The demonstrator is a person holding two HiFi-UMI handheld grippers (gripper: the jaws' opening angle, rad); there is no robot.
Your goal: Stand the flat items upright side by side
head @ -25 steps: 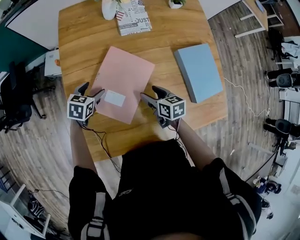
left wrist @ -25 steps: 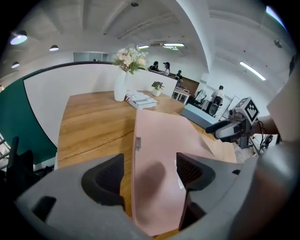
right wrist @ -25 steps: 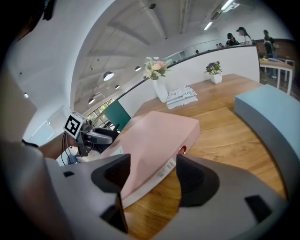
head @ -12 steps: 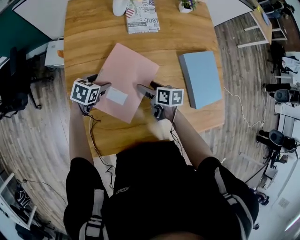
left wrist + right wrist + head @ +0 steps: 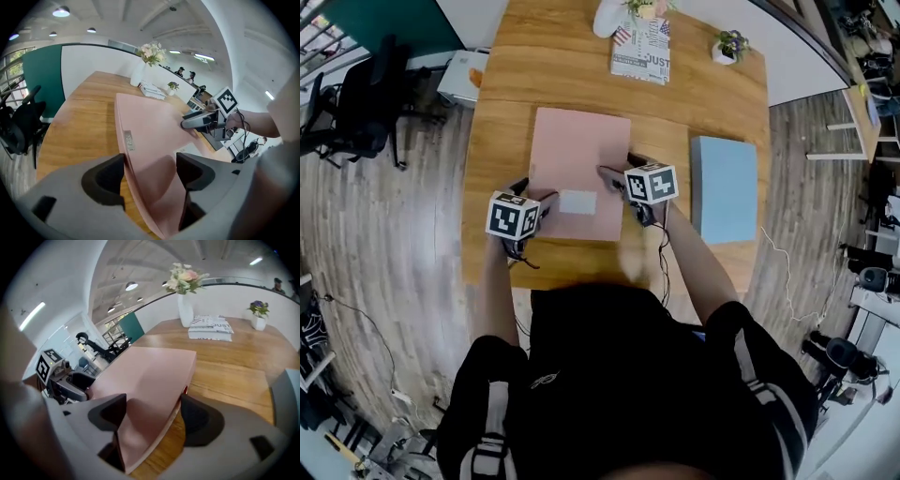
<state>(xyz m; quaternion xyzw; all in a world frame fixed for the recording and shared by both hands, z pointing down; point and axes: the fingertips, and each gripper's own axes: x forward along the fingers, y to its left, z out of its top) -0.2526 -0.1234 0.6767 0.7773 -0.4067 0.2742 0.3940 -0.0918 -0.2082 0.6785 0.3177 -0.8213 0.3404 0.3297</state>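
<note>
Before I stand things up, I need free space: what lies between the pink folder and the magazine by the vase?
Nothing: the head view shows only bare table between the pink folder and the magazine.

The head camera looks steeply down from above onto the light wooden table (image 5: 502, 141); the cameras on the left gripper (image 5: 541, 195) and right gripper (image 5: 617, 166) sit low and close, facing across the flat pink rectangular folder (image 5: 579, 150) towards the white flower vase (image 5: 138, 74); all views share that folder; each gripper view catches the opposite gripper.
</note>
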